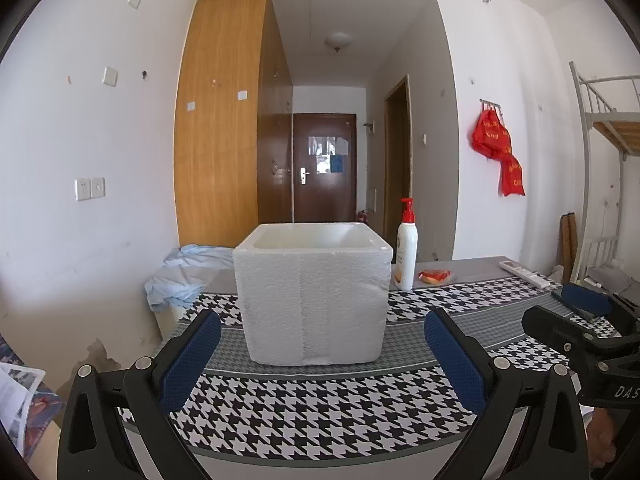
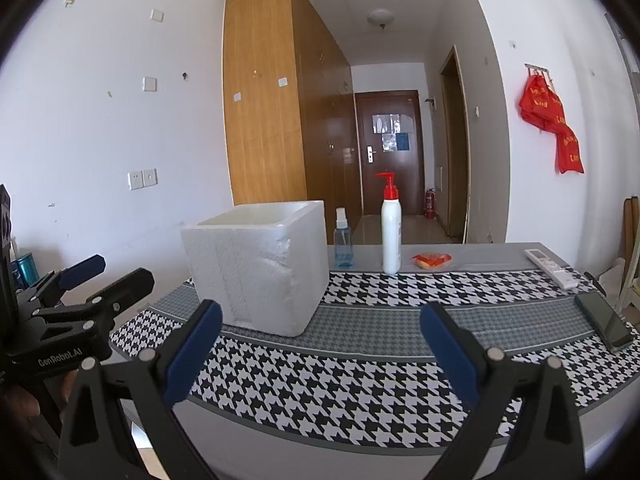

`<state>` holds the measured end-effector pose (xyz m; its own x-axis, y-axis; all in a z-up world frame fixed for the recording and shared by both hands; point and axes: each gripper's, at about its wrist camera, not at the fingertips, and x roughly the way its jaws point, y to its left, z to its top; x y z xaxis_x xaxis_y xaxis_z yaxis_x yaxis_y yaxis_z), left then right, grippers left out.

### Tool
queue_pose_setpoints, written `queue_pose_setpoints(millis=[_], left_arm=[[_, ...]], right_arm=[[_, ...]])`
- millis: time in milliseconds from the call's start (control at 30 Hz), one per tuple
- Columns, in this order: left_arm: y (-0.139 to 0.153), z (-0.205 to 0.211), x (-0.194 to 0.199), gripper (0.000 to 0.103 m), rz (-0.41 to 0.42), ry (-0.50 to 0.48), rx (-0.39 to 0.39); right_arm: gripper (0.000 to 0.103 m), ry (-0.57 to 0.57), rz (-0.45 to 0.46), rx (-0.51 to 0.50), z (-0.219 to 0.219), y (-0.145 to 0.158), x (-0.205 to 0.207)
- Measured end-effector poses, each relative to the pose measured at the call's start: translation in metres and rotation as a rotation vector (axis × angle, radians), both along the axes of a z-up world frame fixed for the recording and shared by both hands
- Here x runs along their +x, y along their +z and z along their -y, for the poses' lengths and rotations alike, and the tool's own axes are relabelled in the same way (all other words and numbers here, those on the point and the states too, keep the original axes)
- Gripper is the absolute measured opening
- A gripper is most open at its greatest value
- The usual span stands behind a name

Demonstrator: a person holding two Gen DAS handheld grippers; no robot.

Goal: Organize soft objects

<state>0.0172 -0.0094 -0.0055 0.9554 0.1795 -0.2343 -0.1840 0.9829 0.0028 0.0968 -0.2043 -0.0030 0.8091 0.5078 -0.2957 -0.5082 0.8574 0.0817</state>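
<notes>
Both claws spread wide, nothing in them. Left claw faces the white foam box head-on; right claw sits just right of it. Box upright, open-topped, near the tabletop's left end, on houndstooth cloth. Likely soft item: crumpled pale blue cloth behind-left of box, off the table edge. Judgement: left claw should pinch a thick fold, lift clear of the rim, drop inside. Pump bottle, spray bottle, red packet, remote, phone behind and right. White walls, wooden wardrobe, hallway door.

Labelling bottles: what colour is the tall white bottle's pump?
Red pump; clearest in the right wrist view.
</notes>
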Motion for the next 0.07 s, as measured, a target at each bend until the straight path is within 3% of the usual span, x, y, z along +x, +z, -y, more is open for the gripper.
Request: queue_pose_setpoints(millis=[67], left_arm=[[0.0,0.0001,0.0001,0.102,0.001,0.003,-0.001]], right_arm=[[0.101,0.001,-0.002,0.001,0.0003,0.0,0.0003]])
